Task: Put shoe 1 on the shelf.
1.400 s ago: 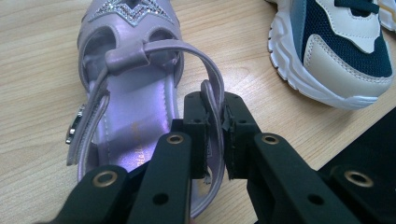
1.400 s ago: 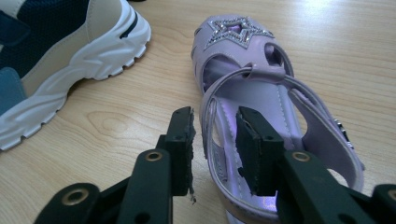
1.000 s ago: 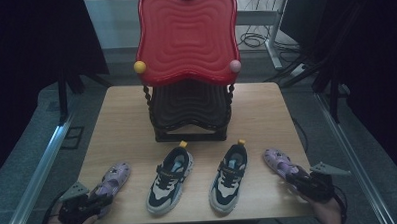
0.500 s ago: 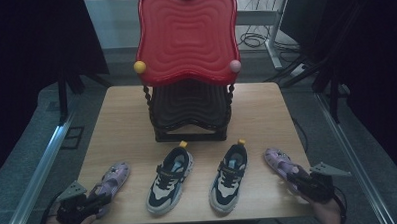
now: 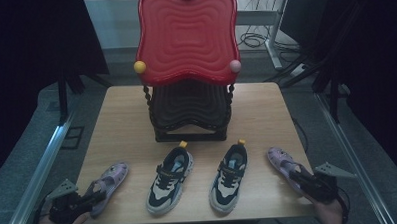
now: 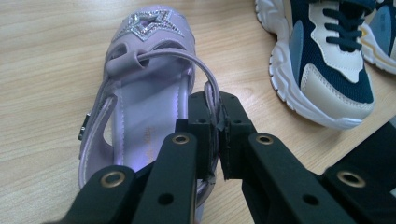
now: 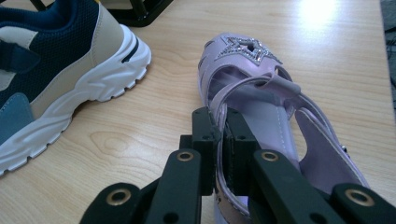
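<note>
at the near left of the table (image 5: 132, 124), the left gripper (image 6: 215, 123) is pinching the soft side strap of a light lilac sandal (image 6: 144, 93). at the near right, the right gripper (image 7: 219, 135) is clamping its twin sandal's (image 7: 261, 93) thin, floppy side edge.

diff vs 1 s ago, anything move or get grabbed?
The left gripper has just been closing on the side strap of the left purple sandal; its pads now pinch it. The right gripper is clamped on the strap of the right purple sandal. Both sandals, the two sneakers and the red rack sit as before.
</note>
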